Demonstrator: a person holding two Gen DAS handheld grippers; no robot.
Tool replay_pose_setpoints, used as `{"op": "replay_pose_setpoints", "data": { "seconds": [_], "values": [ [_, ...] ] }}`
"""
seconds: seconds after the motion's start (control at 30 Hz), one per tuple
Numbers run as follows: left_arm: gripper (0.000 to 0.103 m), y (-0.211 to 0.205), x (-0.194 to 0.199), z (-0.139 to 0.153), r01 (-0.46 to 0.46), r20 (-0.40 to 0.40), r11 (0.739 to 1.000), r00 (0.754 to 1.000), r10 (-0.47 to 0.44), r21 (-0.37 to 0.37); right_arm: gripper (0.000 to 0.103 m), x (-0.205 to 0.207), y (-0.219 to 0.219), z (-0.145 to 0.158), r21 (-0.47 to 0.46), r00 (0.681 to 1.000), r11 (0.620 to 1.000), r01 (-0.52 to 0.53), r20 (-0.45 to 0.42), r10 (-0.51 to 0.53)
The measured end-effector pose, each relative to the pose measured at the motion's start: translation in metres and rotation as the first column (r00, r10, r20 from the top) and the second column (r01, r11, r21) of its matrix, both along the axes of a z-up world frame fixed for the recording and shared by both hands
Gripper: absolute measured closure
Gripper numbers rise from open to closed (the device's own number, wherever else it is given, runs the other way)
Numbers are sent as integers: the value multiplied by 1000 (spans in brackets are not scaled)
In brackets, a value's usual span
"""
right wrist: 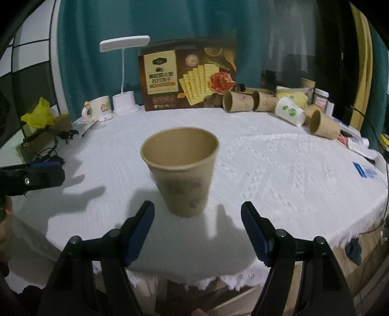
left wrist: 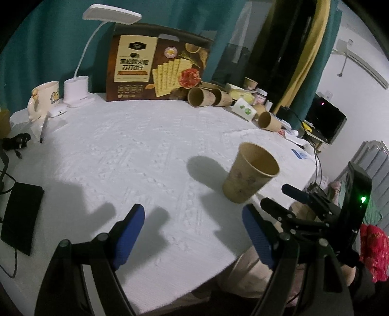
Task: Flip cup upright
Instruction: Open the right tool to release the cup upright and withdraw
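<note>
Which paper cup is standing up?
The brown cup alone mid-table, open mouth up, just ahead of the right tool. The cups by the cracker box lie on their sides.

You are working at a round table (right wrist: 279, 170) under a white embossed cloth with a frayed hem; behind it hangs a teal curtain (right wrist: 97, 31), with a yellow curtain (left wrist: 313, 48) at its right edge; a white desk lamp (left wrist: 111, 15) stands at the back, unlit; the light is dim and throws hard shadows on the cloth; to your right a white wall (left wrist: 364, 77) carries an air conditioner (left wrist: 359, 63).
</note>
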State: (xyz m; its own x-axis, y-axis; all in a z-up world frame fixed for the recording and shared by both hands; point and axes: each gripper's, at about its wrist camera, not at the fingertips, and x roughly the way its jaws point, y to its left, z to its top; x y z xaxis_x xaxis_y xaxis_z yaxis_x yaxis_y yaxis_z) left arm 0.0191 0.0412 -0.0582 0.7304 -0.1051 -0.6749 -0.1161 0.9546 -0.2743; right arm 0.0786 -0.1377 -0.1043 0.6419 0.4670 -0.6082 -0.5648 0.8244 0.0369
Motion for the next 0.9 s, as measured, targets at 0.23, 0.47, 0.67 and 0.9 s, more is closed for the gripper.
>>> {"op": "replay_pose_setpoints", "data": {
  "seconds": [0.23, 0.47, 0.67, 0.9],
  "values": [
    [20, -17, 2, 2, 49, -8, 999, 999, -49, 7, 32, -11, -31, 8, 33, 997, 997, 63, -54, -61],
    [20, -32, 4, 11, 78, 13, 995, 997, -79, 55, 32, -21, -59, 28, 63, 991, 990, 130, -53, -126],
    [20, -51, -2, 34, 141, 92, 986, 985, -149, 91, 32, -26, -74, 48, 76, 986, 983, 167, -40, -165],
    [20, -60, -7, 65, 112, 171, 983, 976, -137, 145, 32, -33, -86, 74, 91, 983, 979, 184, 1, -184]
  ]
}}
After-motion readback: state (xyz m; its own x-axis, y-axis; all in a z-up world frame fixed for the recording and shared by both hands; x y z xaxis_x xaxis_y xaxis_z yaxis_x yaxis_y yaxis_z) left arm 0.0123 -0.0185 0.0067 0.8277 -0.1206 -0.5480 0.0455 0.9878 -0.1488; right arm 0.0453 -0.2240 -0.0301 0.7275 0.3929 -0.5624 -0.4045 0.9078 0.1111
